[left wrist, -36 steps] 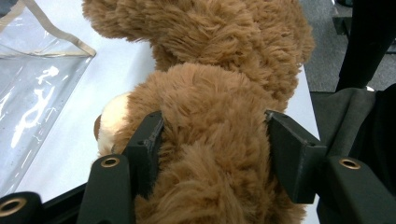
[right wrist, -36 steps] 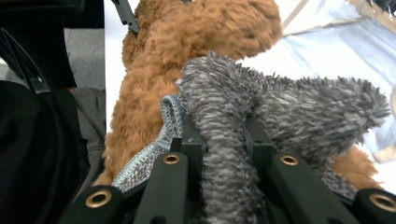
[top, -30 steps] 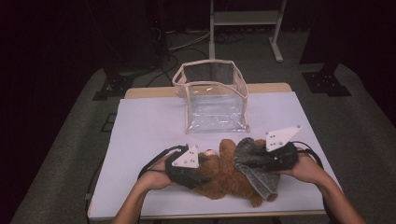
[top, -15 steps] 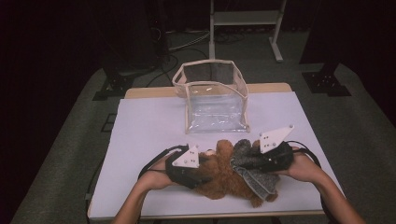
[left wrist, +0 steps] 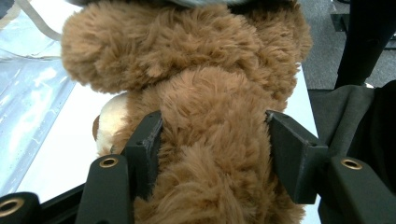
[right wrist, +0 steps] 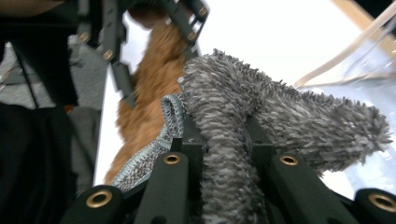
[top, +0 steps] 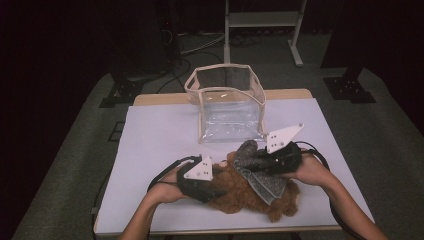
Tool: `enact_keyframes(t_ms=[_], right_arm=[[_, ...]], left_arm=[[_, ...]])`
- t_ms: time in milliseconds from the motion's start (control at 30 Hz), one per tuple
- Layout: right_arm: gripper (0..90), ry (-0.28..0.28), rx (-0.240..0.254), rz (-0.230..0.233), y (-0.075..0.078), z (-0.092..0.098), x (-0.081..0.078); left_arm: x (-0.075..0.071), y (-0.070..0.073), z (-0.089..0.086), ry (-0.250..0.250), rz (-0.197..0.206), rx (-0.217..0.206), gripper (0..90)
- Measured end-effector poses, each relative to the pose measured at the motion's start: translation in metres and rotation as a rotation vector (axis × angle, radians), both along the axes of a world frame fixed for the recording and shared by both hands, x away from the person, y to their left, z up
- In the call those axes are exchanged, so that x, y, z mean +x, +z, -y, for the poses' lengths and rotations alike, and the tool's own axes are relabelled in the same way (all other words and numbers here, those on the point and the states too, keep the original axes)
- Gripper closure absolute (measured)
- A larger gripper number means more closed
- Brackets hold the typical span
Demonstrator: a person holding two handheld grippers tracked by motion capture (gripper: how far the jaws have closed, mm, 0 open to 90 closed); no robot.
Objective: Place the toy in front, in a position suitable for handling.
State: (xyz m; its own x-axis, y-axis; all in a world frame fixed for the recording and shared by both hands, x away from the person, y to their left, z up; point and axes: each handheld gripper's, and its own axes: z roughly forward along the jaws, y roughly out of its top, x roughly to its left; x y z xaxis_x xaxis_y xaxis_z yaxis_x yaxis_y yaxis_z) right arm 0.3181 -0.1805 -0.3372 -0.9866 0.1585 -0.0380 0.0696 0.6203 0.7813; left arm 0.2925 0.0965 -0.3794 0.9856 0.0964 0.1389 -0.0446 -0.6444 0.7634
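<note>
You are drawing the grey shaggy knitted cloth point(top: 260, 172), clamped in the right gripper point(top: 260, 159) jaws, slightly leftward over the brown plush teddy bear point(top: 245, 192) lying on the white surface point(top: 160, 135), while the left gripper point(top: 212, 187) jaws are pinning it.

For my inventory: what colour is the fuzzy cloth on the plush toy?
Mottled grey fuzzy cloth; right gripper view shows it best.

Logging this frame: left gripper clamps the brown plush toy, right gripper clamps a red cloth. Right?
Not red: in the right gripper view the right gripper clamps a grey shaggy cloth. The left gripper does clamp the brown plush toy.
</note>
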Motion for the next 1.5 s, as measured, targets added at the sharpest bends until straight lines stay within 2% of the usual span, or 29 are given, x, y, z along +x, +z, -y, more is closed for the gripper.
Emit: enact_keyframes(t_ms=[67,133,233,267,400,500,533,567,633,700,833,933,1033,1100,1133,1167,1233,1300,1400,1500], right_arm=[[74.8,0.018,-0.04,-0.032,-0.009,0.007,-0.006],[74.8,0.015,-0.044,-0.039,-0.012,0.013,-0.008],[74.8,0.007,-0.039,-0.03,-0.009,0.014,-0.008],[74.8,0.0,-0.018,-0.012,-0.006,0.012,-0.007],[74.6,0.02,0.013,-0.008,-0.003,0.005,-0.007],[74.5,0.028,-0.03,-0.013,-0.007,0.006,-0.01],[74.5,0.028,-0.03,-0.013,-0.007,0.006,-0.01],[74.5,0.019,-0.063,-0.014,-0.01,0.013,-0.011],[74.4,-0.009,-0.07,-0.015,-0.011,0.025,-0.014],[74.4,-0.041,-0.092,0.005,-0.009,0.036,-0.015],[74.4,-0.058,-0.084,0.015,-0.008,0.041,-0.016],[73.8,-0.029,-0.068,0.012,-0.01,0.03,-0.018],[73.9,-0.031,-0.068,0.012,-0.011,0.029,-0.018],[74.2,-0.035,-0.061,0.001,-0.013,0.036,-0.017],[74.3,-0.052,-0.057,-0.006,-0.015,0.046,-0.018],[74.3,-0.052,-0.057,-0.006,-0.015,0.046,-0.018],[74.3,-0.096,-0.07,-0.001,-0.017,0.061,-0.018],[74.4,-0.118,-0.069,0.008,-0.016,0.067,-0.017],[74.4,-0.115,-0.064,0.011,-0.014,0.065,-0.019],[73.8,-0.062,-0.047,0.028,-0.009,0.046,-0.023]], left_arm=[[0.0,0.0,0.0,0.002,-0.002,0.002,40.4],[0.0,0.0,0.002,0.003,-0.001,0.0,40.4],[0.0,0.001,0.002,0.005,0.0,0.004,40.1],[0.0,0.0,0.002,0.005,-0.002,0.003,40.0],[0.001,0.0,0.002,0.004,-0.006,-0.001,40.0],[0.001,0.0,0.0,0.003,-0.009,-0.006,40.1],[0.001,-0.001,0.0,0.004,-0.011,-0.007,40.1],[0.0,0.0,0.001,0.004,-0.008,-0.006,40.1],[0.0,0.0,0.001,0.008,-0.006,-0.005,40.1],[0.0,0.0,0.002,0.011,-0.002,-0.001,40.1],[0.001,0.0,0.004,0.013,-0.004,0.001,40.0],[0.001,0.0,0.004,0.019,-0.003,0.004,40.1],[0.001,0.0,0.004,0.02,-0.001,0.003,40.4],[0.001,0.0,0.004,0.02,-0.001,0.001,40.5],[0.002,0.0,0.005,0.022,0.001,-0.001,40.6],[0.002,0.0,0.005,0.022,0.001,-0.001,40.7],[0.003,0.0,0.007,0.036,0.003,-0.001,40.9],[0.003,0.001,0.009,0.037,0.007,0.007,41.1],[0.003,0.001,0.011,0.039,0.01,0.012,41.0],[0.003,0.001,0.011,0.039,0.007,0.008,40.9]])
